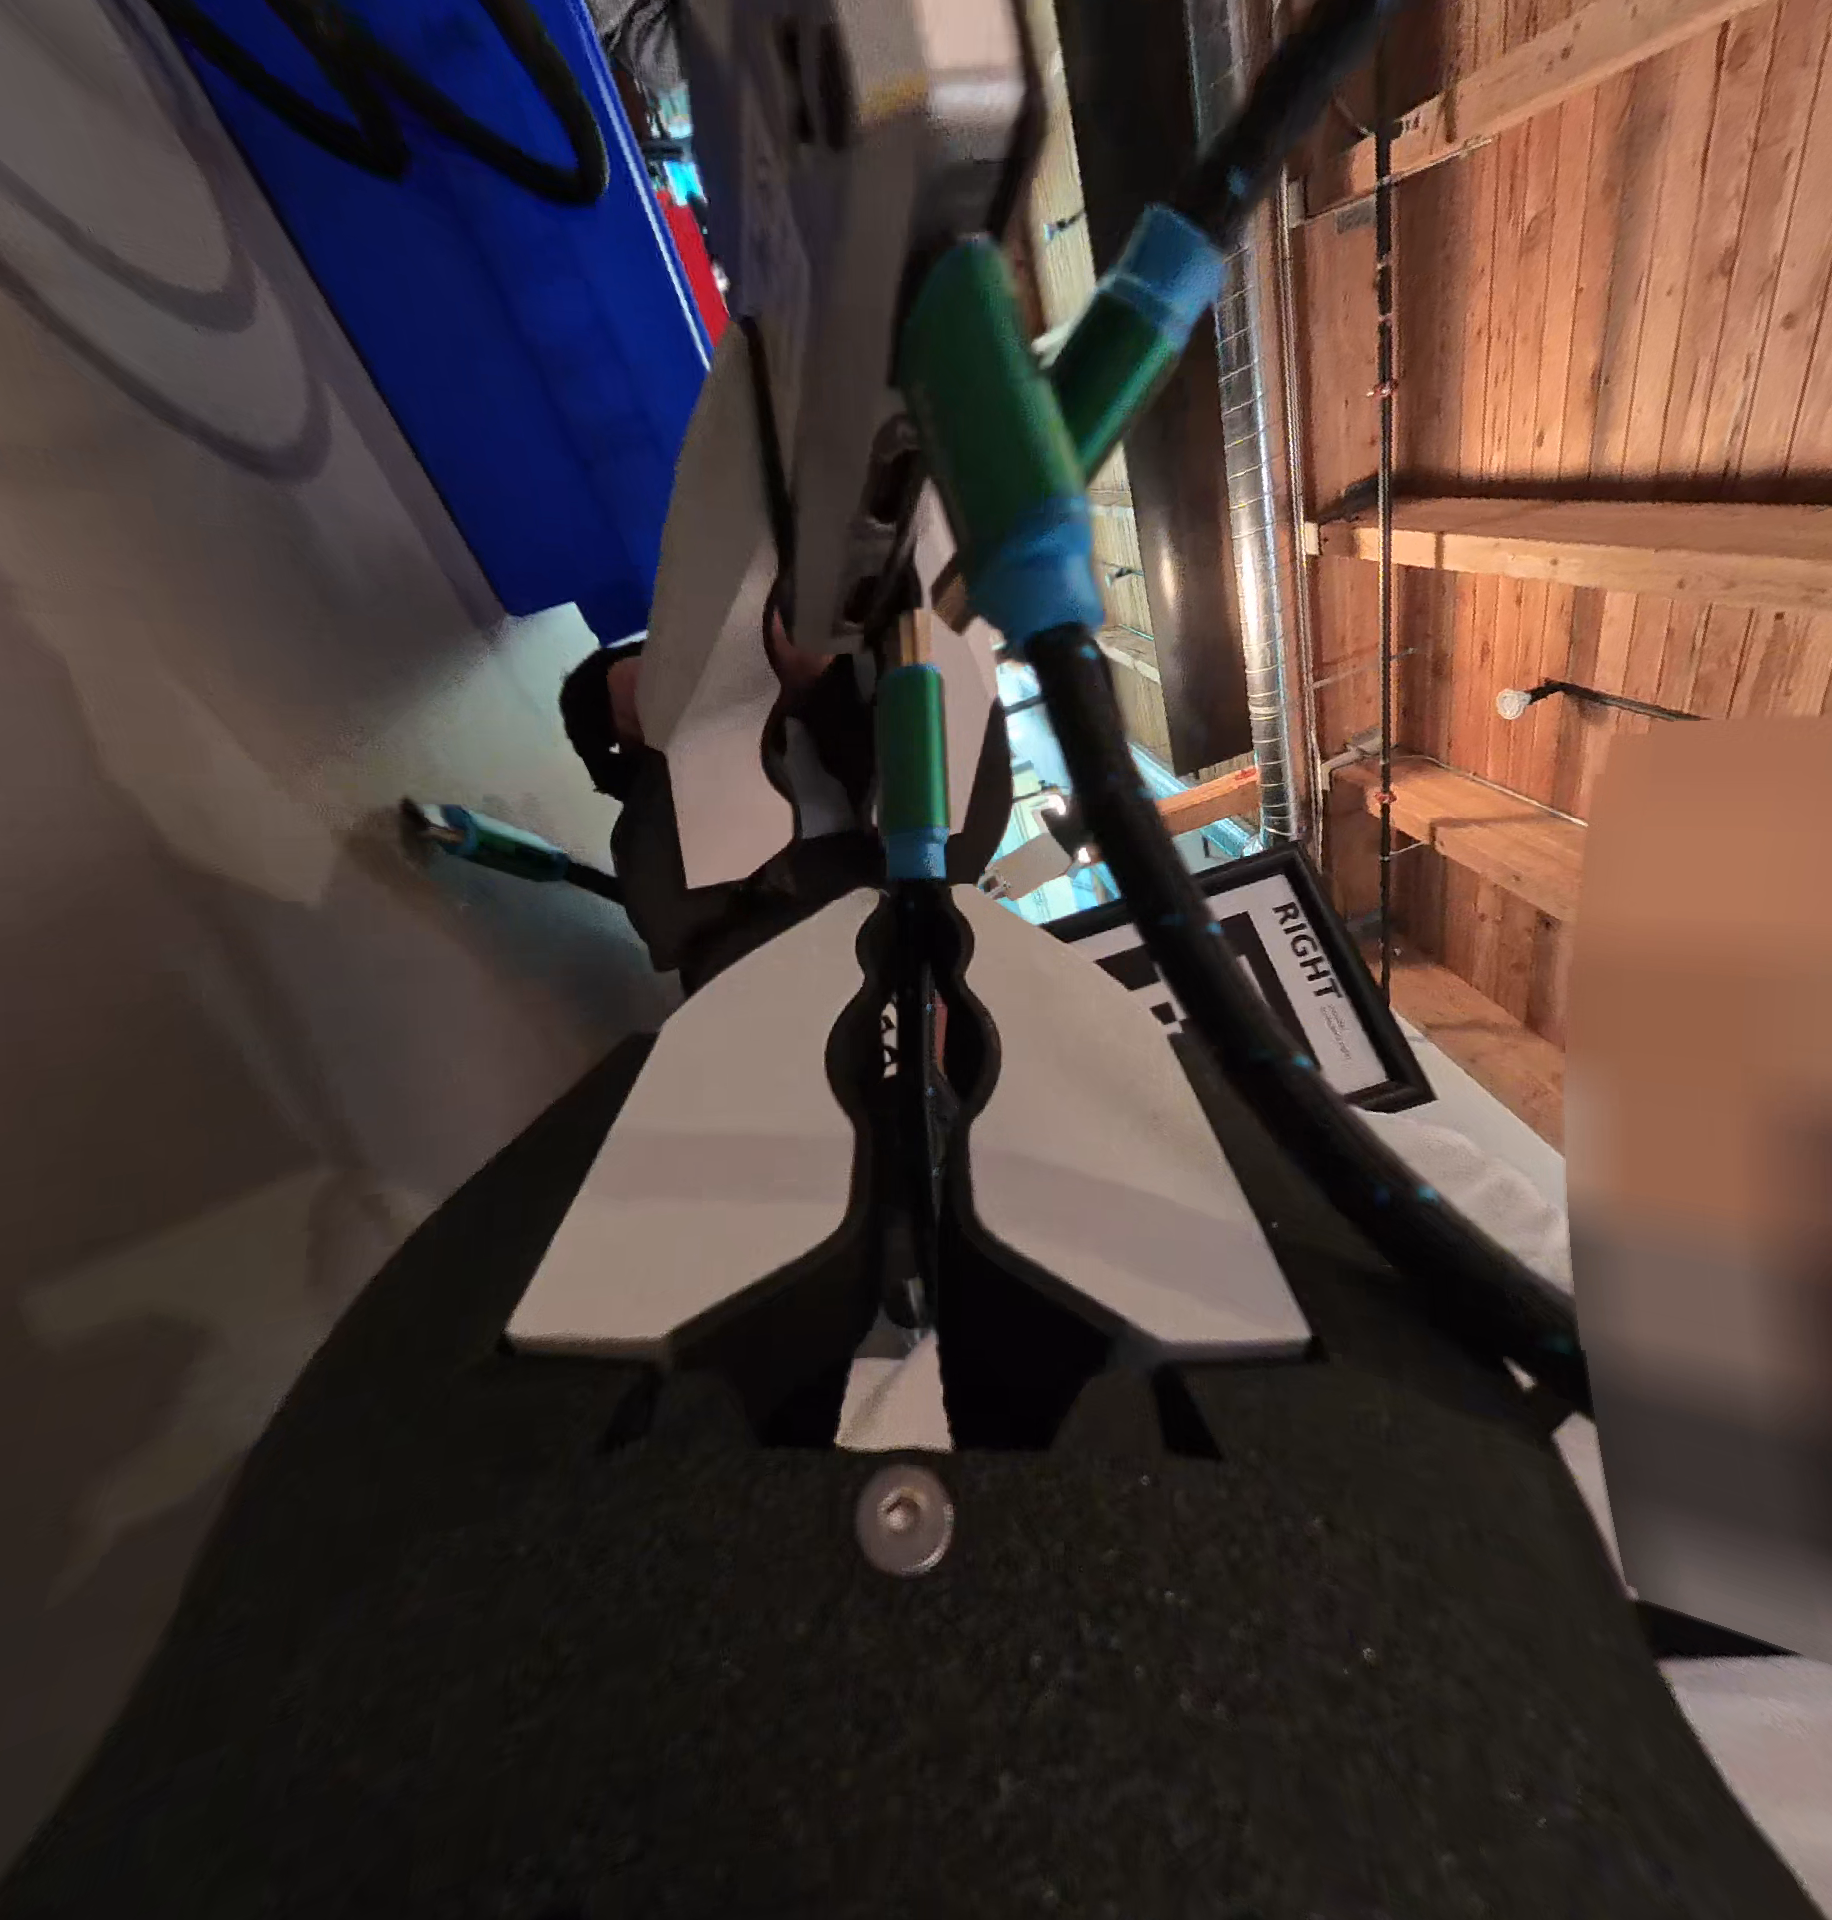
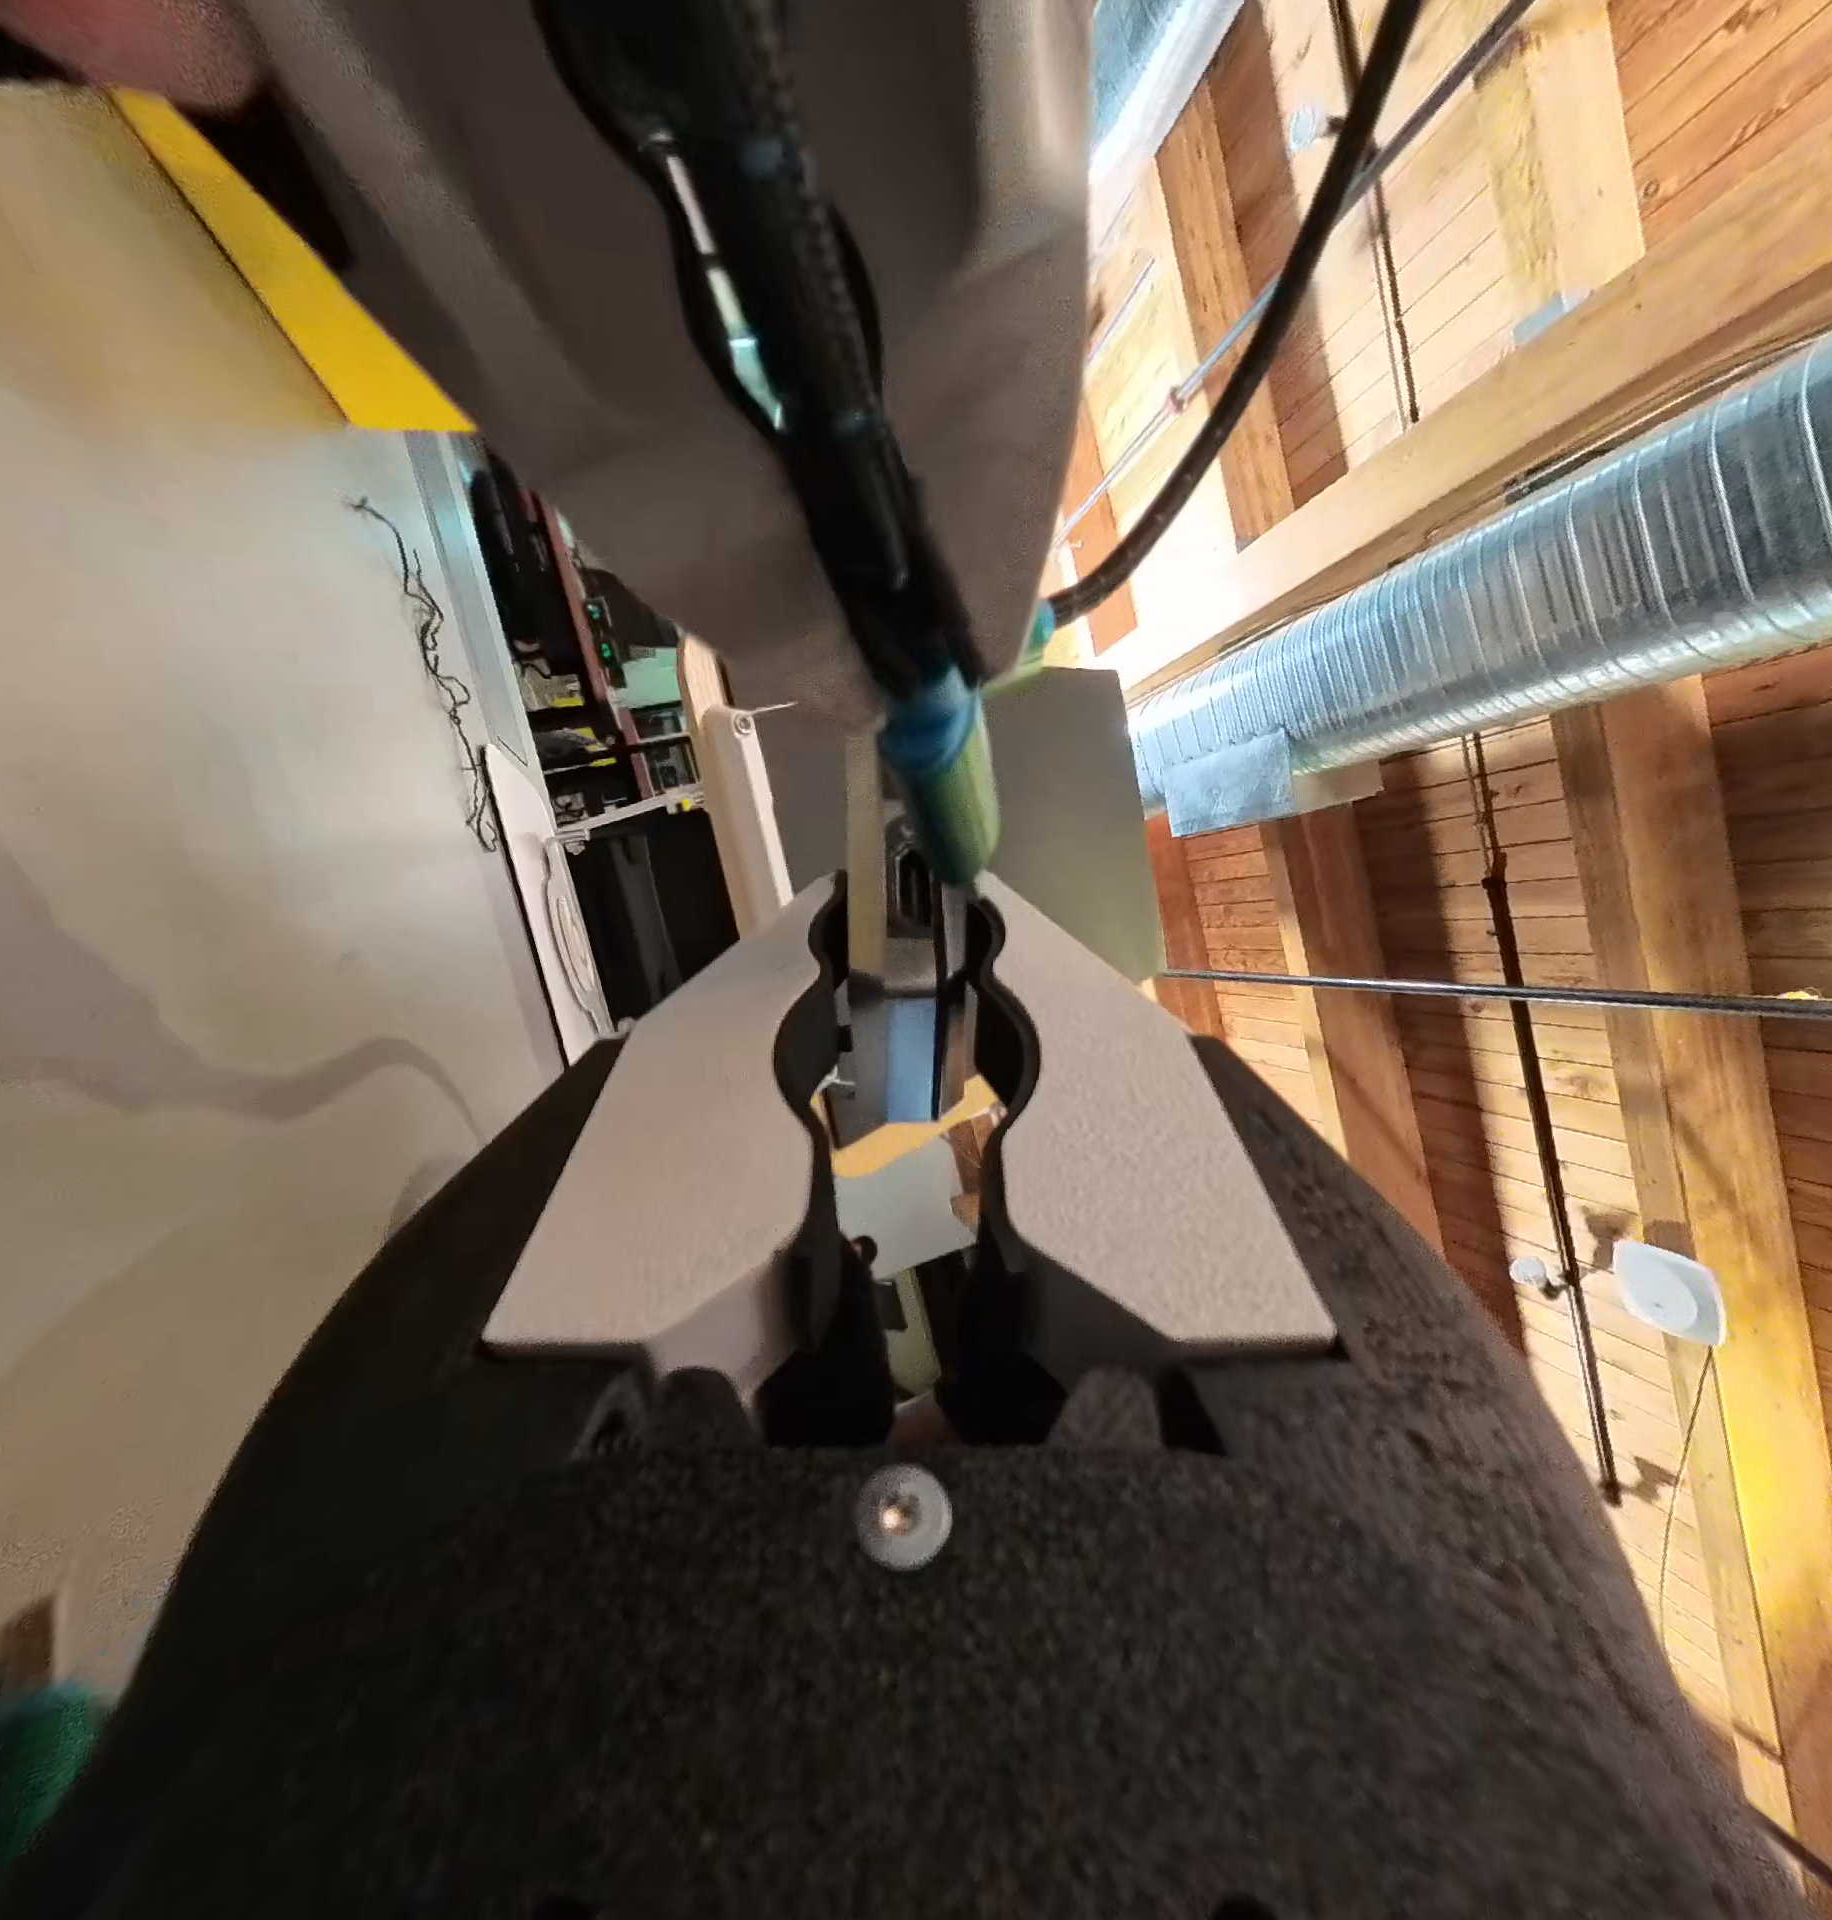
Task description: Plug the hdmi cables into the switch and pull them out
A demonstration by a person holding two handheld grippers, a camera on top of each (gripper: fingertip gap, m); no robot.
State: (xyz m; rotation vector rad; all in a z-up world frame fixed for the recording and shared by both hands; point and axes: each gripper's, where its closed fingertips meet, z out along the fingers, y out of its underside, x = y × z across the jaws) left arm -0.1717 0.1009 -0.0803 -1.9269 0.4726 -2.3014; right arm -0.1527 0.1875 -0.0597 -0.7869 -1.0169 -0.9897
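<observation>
My left gripper [image 1: 912, 909] is shut on a black braided HDMI cable [image 1: 927, 1049] just behind its green plug [image 1: 914, 748], which has blue tape at its base. The plug's metal tip points at the switch [image 1: 870, 561], a thin grey box held ahead by my right gripper. Two more green plugs [image 1: 985, 436] [image 1: 1130, 343] sit in the switch, their cables trailing back. In the right wrist view my right gripper [image 2: 907, 899] is shut on the switch [image 2: 896, 1174], seen edge-on. The held plug [image 2: 948, 800] sits right at an open port [image 2: 907, 883]; whether it is seated I cannot tell.
A loose green plug [image 1: 486, 842] lies on the light table [image 1: 164, 831]. A blue mat [image 1: 476, 343] with a black cable coil lies at far left. A framed sign [image 1: 1307, 997] stands at right. Wooden walls [image 2: 1722, 935] and a metal duct [image 2: 1514, 623] are behind. There is about 9 cm between the tips of the two grippers.
</observation>
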